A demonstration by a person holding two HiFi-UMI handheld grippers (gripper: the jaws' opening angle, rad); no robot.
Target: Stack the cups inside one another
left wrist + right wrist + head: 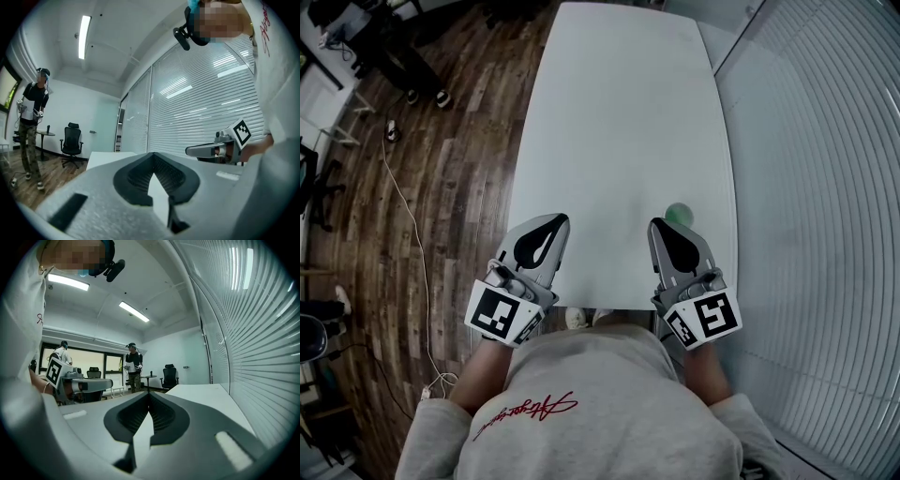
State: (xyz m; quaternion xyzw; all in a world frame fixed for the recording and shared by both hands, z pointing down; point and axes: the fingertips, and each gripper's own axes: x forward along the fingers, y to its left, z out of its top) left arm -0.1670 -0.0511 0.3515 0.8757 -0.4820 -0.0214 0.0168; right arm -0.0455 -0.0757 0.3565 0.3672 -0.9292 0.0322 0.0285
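Cup [680, 213] on table [619, 112], just beyond right gripper [662, 226]; left gripper [557, 221] to its left.

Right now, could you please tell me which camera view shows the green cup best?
The head view: only there does the green cup show, on the white table, partly hidden behind the right gripper. The left gripper view and the right gripper view show nothing of it.

A green object [680, 212] sits mostly hidden behind the right tool [662, 227].
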